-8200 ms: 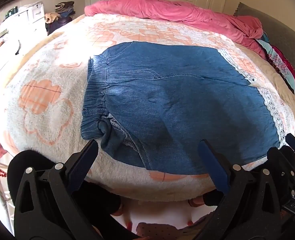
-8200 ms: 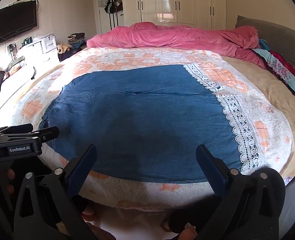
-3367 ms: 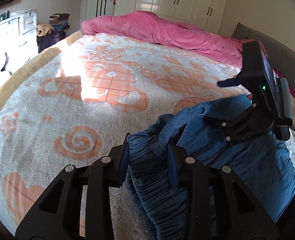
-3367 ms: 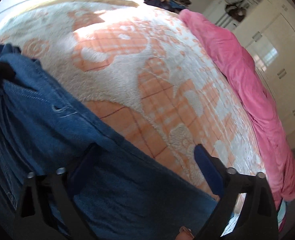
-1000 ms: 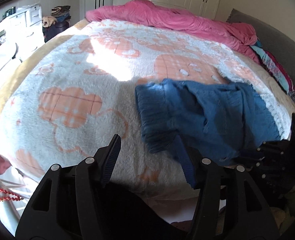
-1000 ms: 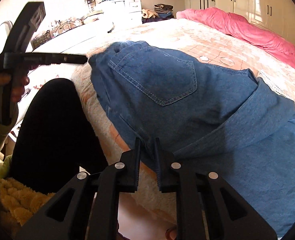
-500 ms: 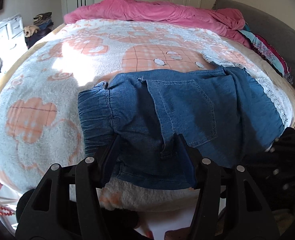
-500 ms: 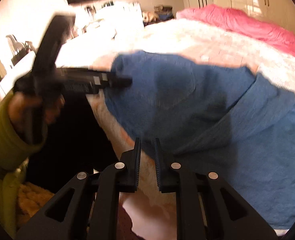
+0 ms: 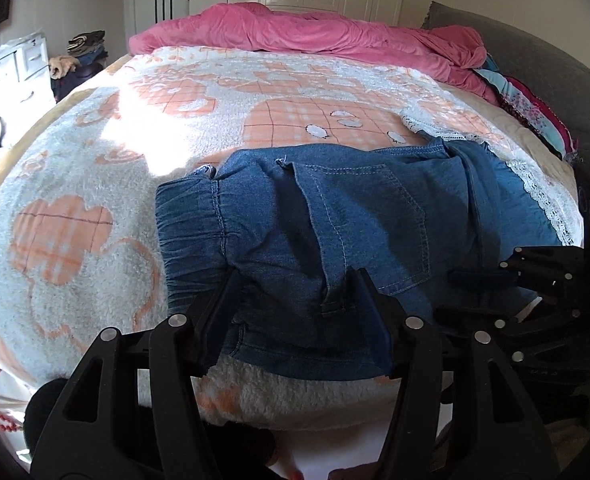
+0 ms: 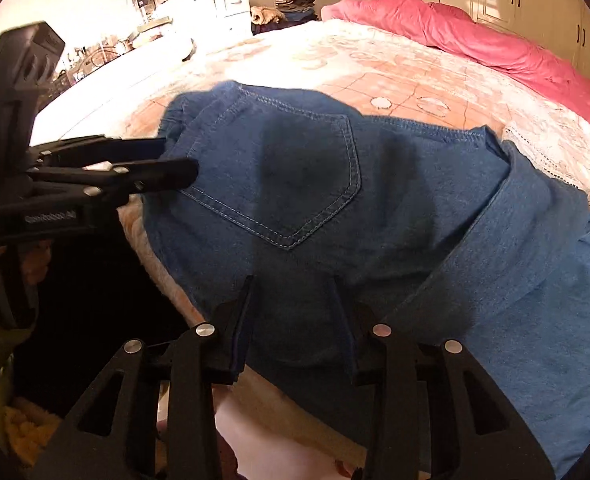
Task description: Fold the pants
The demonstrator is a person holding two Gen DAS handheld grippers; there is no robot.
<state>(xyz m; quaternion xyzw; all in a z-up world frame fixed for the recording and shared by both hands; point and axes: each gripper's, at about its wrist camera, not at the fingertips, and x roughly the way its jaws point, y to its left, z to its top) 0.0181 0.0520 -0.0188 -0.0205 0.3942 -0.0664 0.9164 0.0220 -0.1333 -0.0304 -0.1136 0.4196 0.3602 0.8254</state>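
Right gripper (image 10: 293, 312) has just been opening, its jaws parted over the near edge of the folded denim pants (image 10: 335, 200), pads clear of the cloth. Left gripper (image 9: 295, 312) stands open at the waistband end, nothing clamped. Pants lie on the orange-and-white blanket (image 9: 95, 184), near the bed's front edge.

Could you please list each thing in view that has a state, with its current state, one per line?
Pants: folded over, lying on the blanket, back pocket up.
Left gripper: jaws open, near edge of the pants between them.
Right gripper: jaws open after just opening, over the pants' near edge.
Blanket: spread flat on the bed.
Pink duvet: bunched along the far side.
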